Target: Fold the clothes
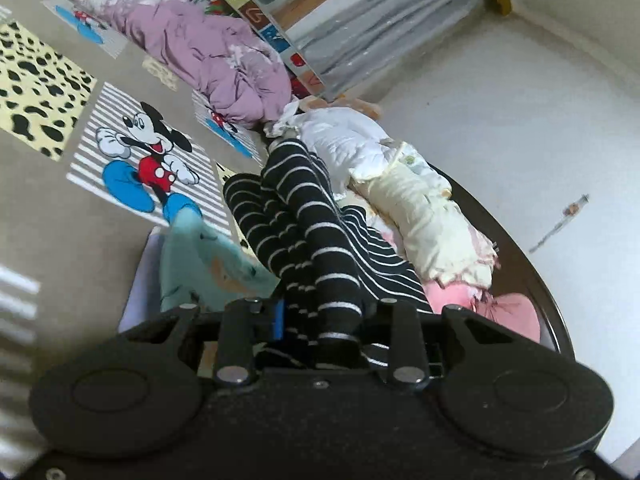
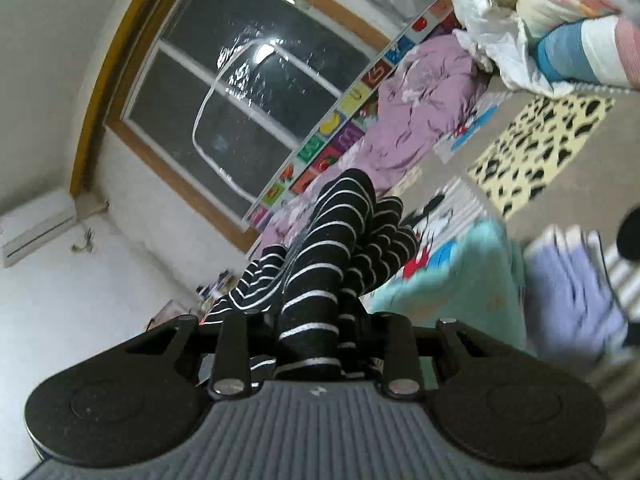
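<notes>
Striped black-and-white garment (image 1: 304, 240) hangs bunched between left gripper (image 1: 320, 320) and right gripper (image 2: 316, 336), both jaws clamped on it; spreading it flat likely comes next.

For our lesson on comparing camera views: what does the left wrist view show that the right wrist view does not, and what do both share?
Only the left wrist view shows the dark round table and pink garment. Only the right wrist view shows the window and air conditioner. Both show the black striped garment clamped in a gripper, left gripper and right gripper, plus the purple quilt and cartoon-print mat.
</notes>
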The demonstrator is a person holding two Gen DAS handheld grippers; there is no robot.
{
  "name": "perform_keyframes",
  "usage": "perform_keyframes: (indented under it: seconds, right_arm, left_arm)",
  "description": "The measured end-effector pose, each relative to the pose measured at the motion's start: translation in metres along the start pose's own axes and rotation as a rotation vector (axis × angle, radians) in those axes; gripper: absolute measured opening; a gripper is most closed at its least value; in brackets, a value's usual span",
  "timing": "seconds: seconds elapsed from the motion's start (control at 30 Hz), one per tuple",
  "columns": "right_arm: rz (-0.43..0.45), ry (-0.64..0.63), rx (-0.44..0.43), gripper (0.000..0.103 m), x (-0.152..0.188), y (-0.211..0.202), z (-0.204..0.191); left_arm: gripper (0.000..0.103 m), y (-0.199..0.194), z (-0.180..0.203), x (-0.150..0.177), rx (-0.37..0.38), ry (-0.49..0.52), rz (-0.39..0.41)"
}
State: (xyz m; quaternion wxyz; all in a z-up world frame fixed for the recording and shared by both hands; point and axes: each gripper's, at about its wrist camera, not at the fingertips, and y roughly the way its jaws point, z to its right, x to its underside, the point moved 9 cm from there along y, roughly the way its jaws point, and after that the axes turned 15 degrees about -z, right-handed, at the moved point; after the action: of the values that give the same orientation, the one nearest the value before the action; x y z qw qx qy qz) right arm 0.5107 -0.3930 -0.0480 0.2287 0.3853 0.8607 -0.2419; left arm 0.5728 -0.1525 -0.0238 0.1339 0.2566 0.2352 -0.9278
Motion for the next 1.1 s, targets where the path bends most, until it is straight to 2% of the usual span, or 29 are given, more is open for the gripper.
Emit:
perform_keyframes:
  seconds: [0.13,0.27,0.4,0.43,0.47,0.5,0.57,0.63,0.67,0.7,0.73,0.83,0.97,1.03,1.1]
  right_arm:
    - [0.033,0.014,0.025,0.031,-0.018,0.012,0.025]
    - [0.045,0.015,0.06,0.031,-0.023,0.029,0.052]
    - [0.008,0.047,0.081,0.032,-0.024,0.05,0.081]
    - [-0.008,0.061,0.085,0.033,-0.023,0.056,0.09]
    - [-0.025,0.064,0.111,0.042,-0.022,0.062,0.099]
    - [-0.036,0.063,0.146,0.05,-0.021,0.066,0.107]
    - [-0.043,0.06,0.185,0.051,-0.019,0.069,0.114]
    - [0.001,0.012,0.208,0.064,-0.02,0.058,0.104]
    - [0.026,-0.016,0.226,0.08,-0.02,0.051,0.099]
    - [0.045,-0.04,0.246,0.085,-0.019,0.044,0.094]
    - [0.061,-0.061,0.269,0.085,-0.017,0.037,0.091]
    - [0.074,-0.125,0.333,0.082,-0.004,0.019,0.079]
    - [0.057,-0.215,0.399,0.08,0.018,-0.003,0.051]
    - [0.021,-0.226,0.431,0.08,0.031,-0.009,0.038]
    - [-0.023,-0.231,0.467,0.08,0.043,-0.015,0.026]
  left_arm:
    - [0.029,0.03,-0.012,-0.021,0.017,-0.008,-0.003]
    - [0.029,0.054,-0.034,-0.027,-0.014,-0.004,-0.023]
    - [0.029,0.075,-0.065,-0.024,-0.066,-0.041,-0.043]
    - [0.031,0.081,-0.073,-0.021,-0.086,-0.056,-0.05]
    - [0.036,0.085,-0.081,-0.016,-0.121,-0.055,-0.058]
    - [0.048,0.088,-0.088,-0.01,-0.161,-0.048,-0.067]
    - [0.048,0.081,-0.086,-0.004,-0.184,-0.015,-0.037]
    - [0.051,0.073,-0.082,0.0,-0.203,0.016,-0.004]
    - [0.051,0.067,-0.079,0.001,-0.216,0.025,0.018]
    - [0.055,0.06,-0.077,0.002,-0.227,0.034,0.043]
    - [0.059,0.054,-0.076,0.003,-0.24,0.036,0.059]
    - [0.06,0.031,-0.073,0.008,-0.293,0.05,0.104]
    - [0.062,0.002,-0.062,0.021,-0.312,0.049,0.099]
    - [0.073,-0.01,-0.051,0.034,-0.335,0.056,0.069]
    - [0.079,-0.023,-0.035,0.049,-0.373,0.081,0.054]
